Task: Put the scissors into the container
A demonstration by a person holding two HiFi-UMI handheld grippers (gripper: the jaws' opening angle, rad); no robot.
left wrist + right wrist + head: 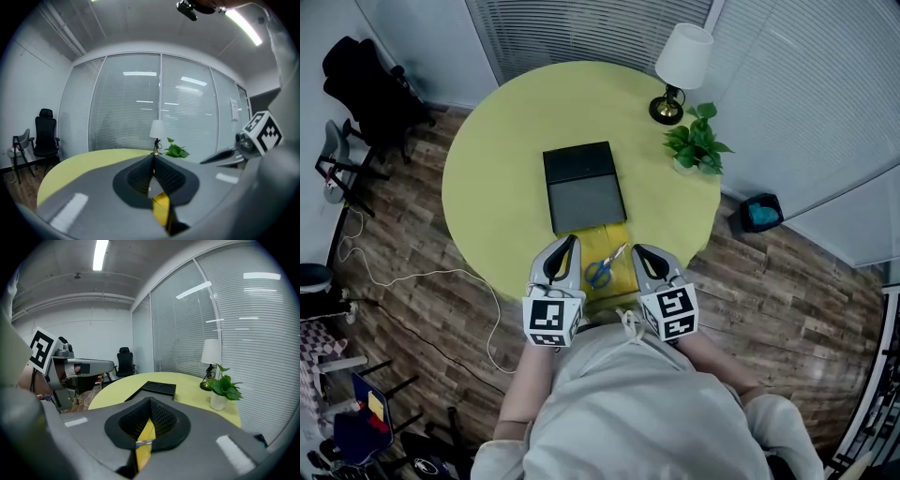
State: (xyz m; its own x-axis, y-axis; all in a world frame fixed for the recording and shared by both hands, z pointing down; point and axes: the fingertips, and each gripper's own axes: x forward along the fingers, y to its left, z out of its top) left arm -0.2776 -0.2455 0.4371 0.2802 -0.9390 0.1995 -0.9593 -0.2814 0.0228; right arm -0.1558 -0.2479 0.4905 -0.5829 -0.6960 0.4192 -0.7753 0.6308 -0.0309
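Observation:
Blue-handled scissors lie on a yellow mat at the near edge of the round yellow table. The black container sits just beyond the mat, near the table's middle, and shows again in the right gripper view. My left gripper hovers at the scissors' left, its jaws shut and empty. At the scissors' right is my right gripper, also shut with nothing held. Through its jaw gap a silver bit of the scissors shows over the mat.
A white-shaded lamp and a potted green plant stand at the table's far right. A black office chair is on the wood floor at the far left, and a white cable trails over the floor.

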